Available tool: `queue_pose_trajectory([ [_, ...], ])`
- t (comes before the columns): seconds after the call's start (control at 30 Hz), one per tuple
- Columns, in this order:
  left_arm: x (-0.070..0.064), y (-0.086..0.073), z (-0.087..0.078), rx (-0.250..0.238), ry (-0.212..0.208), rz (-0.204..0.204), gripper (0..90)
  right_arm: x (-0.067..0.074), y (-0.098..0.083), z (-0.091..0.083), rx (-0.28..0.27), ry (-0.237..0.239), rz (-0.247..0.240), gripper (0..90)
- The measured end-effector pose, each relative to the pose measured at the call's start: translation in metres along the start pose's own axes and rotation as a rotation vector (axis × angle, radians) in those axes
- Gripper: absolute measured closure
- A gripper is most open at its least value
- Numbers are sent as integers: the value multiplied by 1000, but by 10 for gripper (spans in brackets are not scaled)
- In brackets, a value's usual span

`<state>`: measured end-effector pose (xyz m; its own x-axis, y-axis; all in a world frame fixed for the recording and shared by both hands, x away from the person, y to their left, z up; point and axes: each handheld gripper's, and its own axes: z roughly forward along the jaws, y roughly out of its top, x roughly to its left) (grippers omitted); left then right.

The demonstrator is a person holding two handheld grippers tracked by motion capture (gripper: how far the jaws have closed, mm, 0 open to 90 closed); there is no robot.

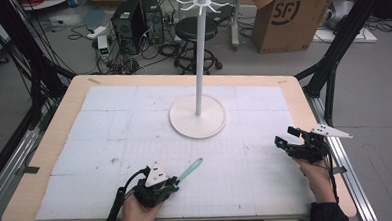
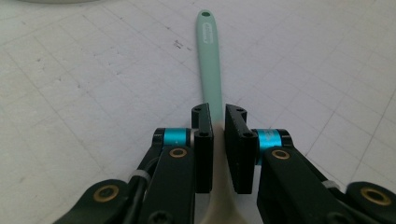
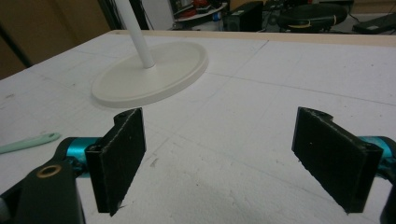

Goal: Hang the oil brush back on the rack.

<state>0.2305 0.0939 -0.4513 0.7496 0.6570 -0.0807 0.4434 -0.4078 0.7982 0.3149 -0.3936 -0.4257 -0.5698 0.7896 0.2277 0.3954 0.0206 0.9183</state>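
the step in hand looks like picking up the green spoon [image 2: 208, 70]. it lies flat on the table [image 1: 45, 147], close to the near edge and a bit left of the middle, and its handle points up toward the white stand [image 1: 198, 115]. the left gripper [image 2: 217, 122] has its two black jaws closed on the spoon, down where the handle gets wide and pale. the right gripper [image 3: 219, 154] waits near the right edge of the table with its jaws wide open and nothing in them.

next, i think the left hand has to lift the spoon straight up and keep it from slipping, then carry it to the stand, maybe to hang it by its hole.

the spoon is thin, smooth and mint green, with a small round hole at the tip. the table top is white, rough and marked in squares. the stand has a flat round base, a thin pole and little hooks on top.
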Motion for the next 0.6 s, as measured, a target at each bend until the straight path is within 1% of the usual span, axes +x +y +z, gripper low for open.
queue_pose_trajectory([
  [0.13,6,0,-3,-22,-12,-13,822,0,0,0,5,0,-4,168],
  [0.2,9,1,-6,-44,-25,-28,822,0,0,0,5,2,-1,168],
  [0.3,14,5,-12,-74,-27,-31,822,0,0,1,4,0,-6,168],
  [0.47,26,16,-27,-132,-26,-45,821,1,0,2,10,-3,-7,168],
  [0.5,31,23,-34,-158,-32,-48,821,1,0,2,10,-2,-7,168],
  [0.53,31,23,-34,-158,-32,-48,822,0,0,1,11,-3,-7,168],
  [0.6,37,31,-41,-186,-38,-48,822,0,-1,1,11,-2,-4,168],
])
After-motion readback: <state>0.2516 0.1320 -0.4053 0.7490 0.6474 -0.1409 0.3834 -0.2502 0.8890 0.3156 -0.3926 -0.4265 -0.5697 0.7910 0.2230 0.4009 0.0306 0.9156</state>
